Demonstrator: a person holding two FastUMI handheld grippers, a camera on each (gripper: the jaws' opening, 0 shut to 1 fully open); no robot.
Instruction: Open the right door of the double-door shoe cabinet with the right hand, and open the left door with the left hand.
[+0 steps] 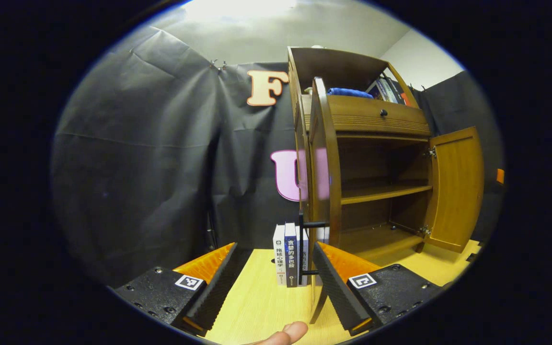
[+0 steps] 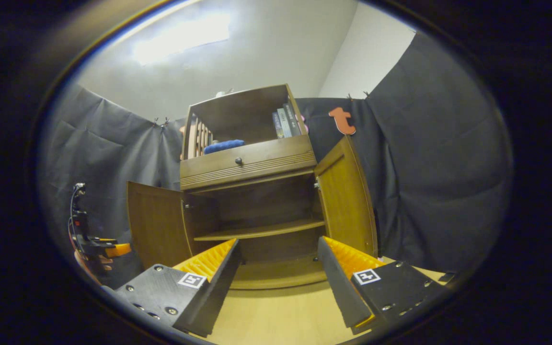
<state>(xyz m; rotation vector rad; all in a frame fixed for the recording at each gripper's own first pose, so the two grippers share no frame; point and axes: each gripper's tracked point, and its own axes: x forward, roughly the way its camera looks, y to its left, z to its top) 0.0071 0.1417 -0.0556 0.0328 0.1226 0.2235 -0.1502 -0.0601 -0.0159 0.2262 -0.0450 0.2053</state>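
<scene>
Left gripper (image 1: 276, 273): fingers spread, nothing between; handle (image 1: 315, 224) of left door (image 1: 325, 158) just ahead, apart from fingers. Looks let go because door is already swung wide, edge-on here. Books (image 1: 289, 255) stand on table (image 1: 257, 306) beyond gap.

Right gripper (image 2: 280, 268): fingers spread, empty, well back from cabinet (image 2: 249, 165). Right door (image 2: 348, 196) swung out; shelf (image 2: 261, 231) exposed. Both doors open; task judged done, so no grip needed.

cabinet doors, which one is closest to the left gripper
The left door, edge-on just beyond the left gripper. The right door hangs open farther off.
</scene>
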